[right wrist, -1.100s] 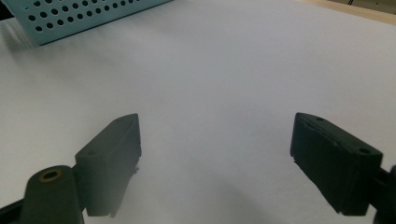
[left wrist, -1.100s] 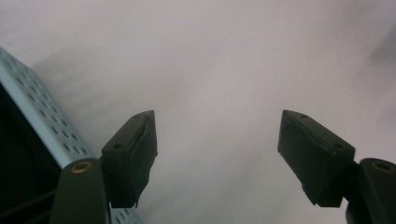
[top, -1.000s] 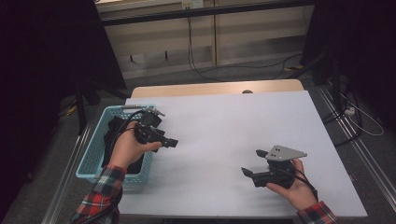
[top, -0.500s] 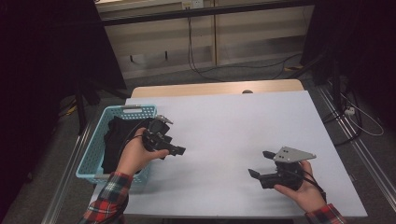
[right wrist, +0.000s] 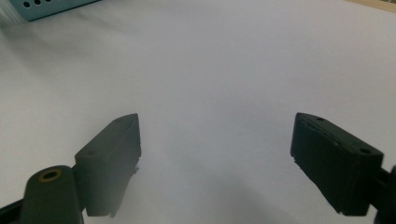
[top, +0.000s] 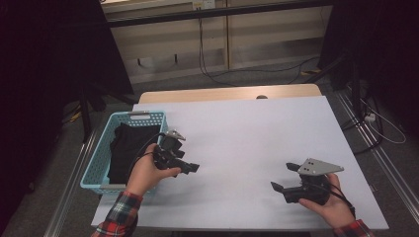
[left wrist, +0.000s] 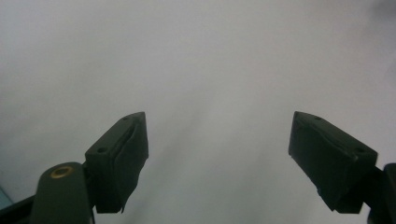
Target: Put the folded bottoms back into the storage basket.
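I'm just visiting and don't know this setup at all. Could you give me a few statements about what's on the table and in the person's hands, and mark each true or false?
1. The dark cloth lies inside the light blue basket. True.
2. The left gripper is clamped on the cloth. False: its jaws stand apart with nothing between them, and they have just been opening; the left gripper view shows bare white table ahead.
3. The right gripper has its jaws open and empty. True.
4. The basket sits in the middle of the table. False: it sits at the table's left edge.
5. The two grippers touch each other. False: they are well apart, one near the basket, the other toward the right.
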`<state>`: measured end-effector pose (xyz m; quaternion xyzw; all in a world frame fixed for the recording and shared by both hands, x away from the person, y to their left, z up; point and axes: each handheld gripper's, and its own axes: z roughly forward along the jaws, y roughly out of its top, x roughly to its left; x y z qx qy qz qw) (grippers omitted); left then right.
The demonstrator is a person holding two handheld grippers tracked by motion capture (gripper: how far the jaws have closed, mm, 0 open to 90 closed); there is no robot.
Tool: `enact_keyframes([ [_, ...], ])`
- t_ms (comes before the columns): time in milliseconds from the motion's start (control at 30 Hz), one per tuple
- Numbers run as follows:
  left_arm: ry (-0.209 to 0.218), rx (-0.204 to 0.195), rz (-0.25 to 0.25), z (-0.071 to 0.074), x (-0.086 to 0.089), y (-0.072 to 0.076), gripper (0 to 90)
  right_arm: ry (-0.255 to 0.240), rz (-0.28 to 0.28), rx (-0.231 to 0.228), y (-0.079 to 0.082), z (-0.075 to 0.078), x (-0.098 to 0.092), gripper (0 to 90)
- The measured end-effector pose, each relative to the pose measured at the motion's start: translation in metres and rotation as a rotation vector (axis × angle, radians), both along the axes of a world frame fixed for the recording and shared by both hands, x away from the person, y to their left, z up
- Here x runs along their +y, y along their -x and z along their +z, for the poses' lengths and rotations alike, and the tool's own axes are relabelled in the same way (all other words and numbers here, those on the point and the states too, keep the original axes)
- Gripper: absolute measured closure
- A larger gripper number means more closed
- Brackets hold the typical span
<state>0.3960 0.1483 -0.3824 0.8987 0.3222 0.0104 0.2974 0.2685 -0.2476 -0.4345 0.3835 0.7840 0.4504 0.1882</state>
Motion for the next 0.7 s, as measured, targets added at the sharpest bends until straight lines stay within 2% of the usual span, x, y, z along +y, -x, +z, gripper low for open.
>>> enact_keyframes([
  [67, -0.003, -0.002, -0.005, -0.002, 0.000, 0.002, 19.5, 0.007, 0.005, 0.004, 0.001, -0.001, -0.001, 15.7],
  [200, 0.019, -0.002, -0.001, -0.005, 0.001, 0.005, 18.3, 0.015, 0.012, 0.006, 0.004, -0.002, -0.003, 15.5],
  [333, 0.006, -0.016, -0.016, -0.011, 0.001, 0.009, 17.1, 0.022, 0.014, 0.007, 0.006, -0.002, -0.006, 15.3],
  [400, 0.026, -0.004, -0.013, -0.014, 0.001, 0.012, 16.7, 0.021, 0.013, 0.006, 0.007, -0.002, -0.007, 15.3],
  [467, 0.027, -0.001, -0.023, -0.017, 0.001, 0.015, 16.5, 0.020, 0.014, 0.006, 0.008, -0.002, -0.008, 15.3],
  [700, 0.054, -0.005, -0.032, -0.021, 0.002, 0.023, 15.9, 0.026, 0.014, 0.010, 0.011, -0.004, -0.011, 15.2],
])
